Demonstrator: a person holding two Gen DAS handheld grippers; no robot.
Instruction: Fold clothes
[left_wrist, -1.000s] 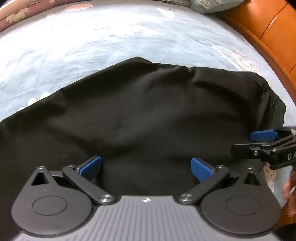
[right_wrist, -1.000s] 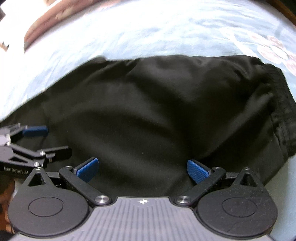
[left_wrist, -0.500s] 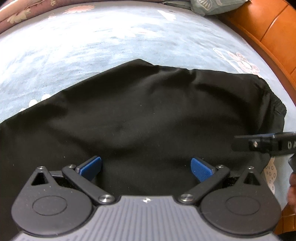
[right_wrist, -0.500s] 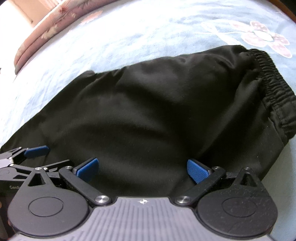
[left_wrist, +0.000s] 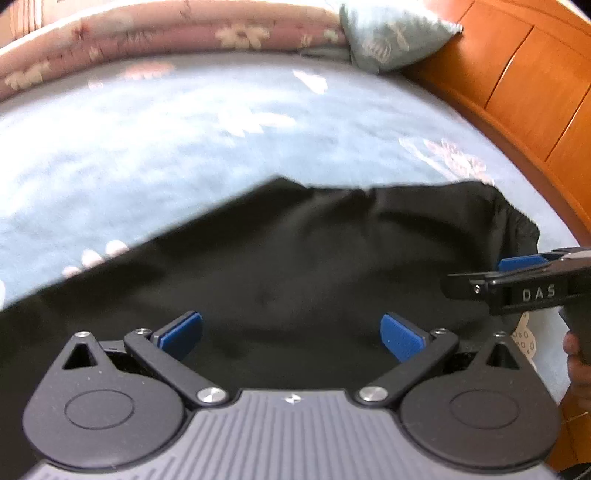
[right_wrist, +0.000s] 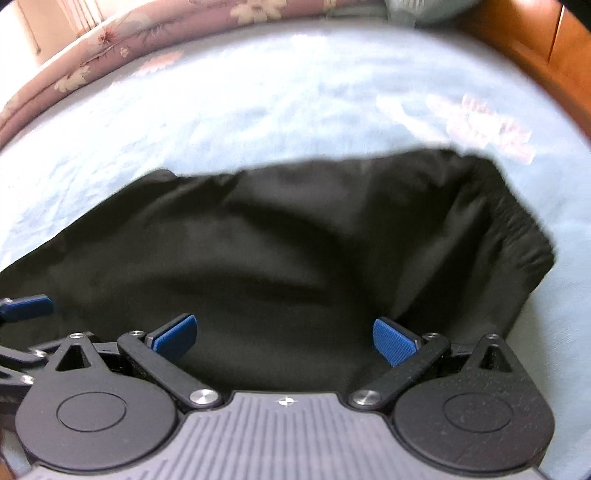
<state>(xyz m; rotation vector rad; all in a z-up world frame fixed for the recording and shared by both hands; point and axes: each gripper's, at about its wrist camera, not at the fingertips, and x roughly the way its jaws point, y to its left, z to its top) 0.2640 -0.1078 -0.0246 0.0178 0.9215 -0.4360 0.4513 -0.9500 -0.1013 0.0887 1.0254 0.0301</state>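
Left wrist view: the left hand-held gripper (left_wrist: 291, 334) has its blue pads (left_wrist: 400, 338) spread wide, with nothing between them. Beyond them a black garment (left_wrist: 295, 258) lies spread on the bed (left_wrist: 184, 140), which has a pale blue flowered sheet. The garment's gathered waistband (left_wrist: 517, 229) is at its right end. At the right edge, the right hand-held gripper (left_wrist: 517, 280) reaches in over the cloth near the waistband; only one blue pad shows, and part of a hand (left_wrist: 578, 365) grips its handle. A wooden headboard (left_wrist: 517, 74) curves along the right, with a pale green pillow (left_wrist: 391, 37) against it and a pink flowered border (left_wrist: 147, 33) along the far edge.

Right wrist view: the right hand-held gripper (right_wrist: 284, 338) also has its pads spread apart, empty, just over the garment (right_wrist: 295, 251). The elastic waistband (right_wrist: 517, 236) lies to the right, bunched in folds. At the left edge the left hand-held gripper (right_wrist: 26, 321) shows one blue pad over the cloth. The picture is somewhat blurred.
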